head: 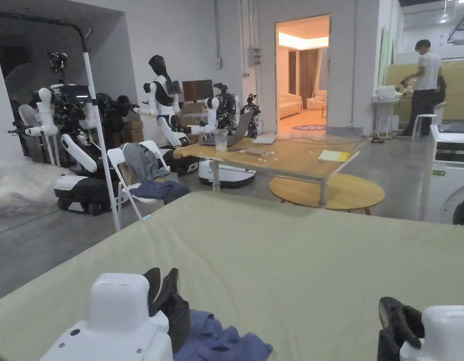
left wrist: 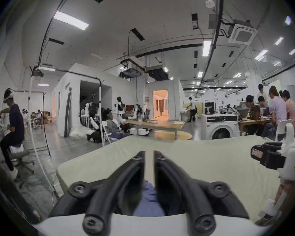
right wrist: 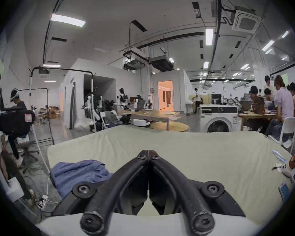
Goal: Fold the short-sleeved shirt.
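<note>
A pale green cloth (head: 297, 263) covers the work surface across the lower half of the head view. Beyond it, mid-frame, a long wooden table (head: 292, 160) carries a clear cup (head: 220, 139) and a yellow pad (head: 334, 156), with a low round table (head: 348, 192) tucked just beside it. At centre left a white folding chair (head: 132, 174) holds draped clothes, a washing machine (head: 449, 183) stands at the right edge, and a person (head: 424, 84) stands at upper right.
</note>
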Motion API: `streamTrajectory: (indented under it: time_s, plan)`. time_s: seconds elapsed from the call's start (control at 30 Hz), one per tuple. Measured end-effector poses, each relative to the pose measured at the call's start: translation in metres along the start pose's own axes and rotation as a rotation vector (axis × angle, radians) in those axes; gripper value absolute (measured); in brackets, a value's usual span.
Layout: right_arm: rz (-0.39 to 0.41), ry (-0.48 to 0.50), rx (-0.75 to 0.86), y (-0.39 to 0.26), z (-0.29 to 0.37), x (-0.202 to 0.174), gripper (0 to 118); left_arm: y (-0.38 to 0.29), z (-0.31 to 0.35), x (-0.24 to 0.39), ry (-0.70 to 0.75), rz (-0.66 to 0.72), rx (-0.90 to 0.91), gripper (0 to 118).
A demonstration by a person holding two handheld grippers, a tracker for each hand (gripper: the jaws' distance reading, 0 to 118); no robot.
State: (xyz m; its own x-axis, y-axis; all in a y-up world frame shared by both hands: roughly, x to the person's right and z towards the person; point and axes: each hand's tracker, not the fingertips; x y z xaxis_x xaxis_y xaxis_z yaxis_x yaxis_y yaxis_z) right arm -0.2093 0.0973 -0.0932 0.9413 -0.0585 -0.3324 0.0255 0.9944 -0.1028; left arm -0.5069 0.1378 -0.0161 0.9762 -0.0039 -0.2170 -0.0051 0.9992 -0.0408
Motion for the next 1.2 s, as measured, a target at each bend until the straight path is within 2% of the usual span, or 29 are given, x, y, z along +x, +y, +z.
streamTrajectory:
  time_s: [0.03, 0.1, 0.13, 0.23, 0.27, 0.37, 0.4, 0.43, 0.47, 0.5, 0.53, 0.57, 0.6, 0.67, 0.7, 0.73, 0.77, 0.8, 0.9, 1.0, 1.07, 1.13, 1.2]
  plan:
    - [0.005, 0.009, -0.009, -0.002, 0.0, 0.003, 0, -0.006, -0.014, -0.008, -0.045, -0.028, -0.036, 41]
    - [0.012, 0.01, -0.025, -0.006, 0.001, 0.009, 0, -0.019, -0.049, -0.021, -0.116, -0.102, -0.178, 98]
    - [0.01, 0.008, -0.03, -0.01, 0.003, 0.012, 0, -0.028, -0.067, -0.025, -0.138, -0.138, -0.259, 103]
    - [-0.039, -0.007, -0.069, -0.02, 0.002, 0.027, 0, -0.068, -0.125, -0.037, -0.251, -0.166, -0.438, 103]
    - [-0.059, -0.012, -0.09, -0.025, 0.003, 0.032, 0, -0.085, -0.145, -0.039, -0.242, -0.149, -0.559, 103]
    - [-0.036, -0.032, -0.136, -0.033, 0.01, 0.048, 0, -0.13, -0.189, -0.045, -0.249, -0.04, -0.715, 102]
    - [-0.009, -0.048, -0.151, -0.034, 0.014, 0.052, 0, -0.144, -0.203, -0.047, -0.222, -0.029, -0.775, 99]
    - [0.011, -0.061, -0.162, -0.036, 0.018, 0.057, 0, -0.156, -0.215, -0.049, -0.228, -0.018, -0.828, 90]
    - [0.024, -0.074, -0.173, -0.037, 0.021, 0.063, 0, -0.172, -0.228, -0.052, -0.226, -0.003, -0.871, 73]
    - [0.03, -0.094, -0.182, -0.038, 0.024, 0.069, 0, -0.185, -0.238, -0.051, -0.216, 0.002, -0.937, 50]
    - [0.032, -0.112, -0.192, -0.039, 0.027, 0.073, 0, -0.196, -0.245, -0.049, -0.207, -0.015, -0.999, 50]
    - [0.028, -0.128, -0.199, -0.04, 0.029, 0.079, 0, -0.197, -0.245, -0.048, -0.207, -0.038, -0.956, 50]
    - [0.021, -0.14, -0.201, -0.041, 0.031, 0.085, 0, -0.189, -0.242, -0.047, -0.217, -0.026, -0.92, 44]
    - [-0.018, -0.164, -0.198, -0.043, 0.034, 0.094, 0, -0.184, -0.247, -0.046, -0.214, -0.025, -0.951, 16]
    - [-0.048, -0.158, -0.2, -0.043, 0.034, 0.097, 0, -0.185, -0.25, -0.046, -0.223, -0.029, -0.947, 6]
    - [-0.063, -0.149, -0.204, -0.043, 0.034, 0.099, 0, -0.184, -0.246, -0.05, -0.201, -0.021, -0.945, 6]
    - [-0.058, -0.15, -0.205, -0.043, 0.035, 0.1, 0, -0.187, -0.249, -0.053, -0.191, 0.06, -0.963, 0]
    - [-0.047, -0.151, -0.203, -0.042, 0.039, 0.097, 0, -0.187, -0.249, -0.056, -0.175, 0.108, -0.961, 0]
    - [-0.025, -0.135, -0.18, -0.036, 0.044, 0.097, 0, -0.157, -0.241, -0.059, -0.196, 0.115, -0.892, 0]
    - [-0.078, -0.114, -0.151, -0.03, 0.045, 0.099, 0, -0.084, -0.239, -0.071, -0.208, 0.219, -0.741, 0]
    - [-0.109, -0.09, -0.143, -0.028, 0.045, 0.101, 0, -0.031, -0.242, -0.085, -0.165, 0.245, -0.618, 0]
    - [-0.104, -0.084, -0.138, -0.027, 0.049, 0.101, 0, 0.032, -0.237, -0.091, -0.165, 0.294, -0.488, 0]
    - [-0.077, -0.091, -0.126, -0.026, 0.055, 0.102, 0, 0.094, -0.241, -0.088, -0.182, 0.254, -0.393, 0]
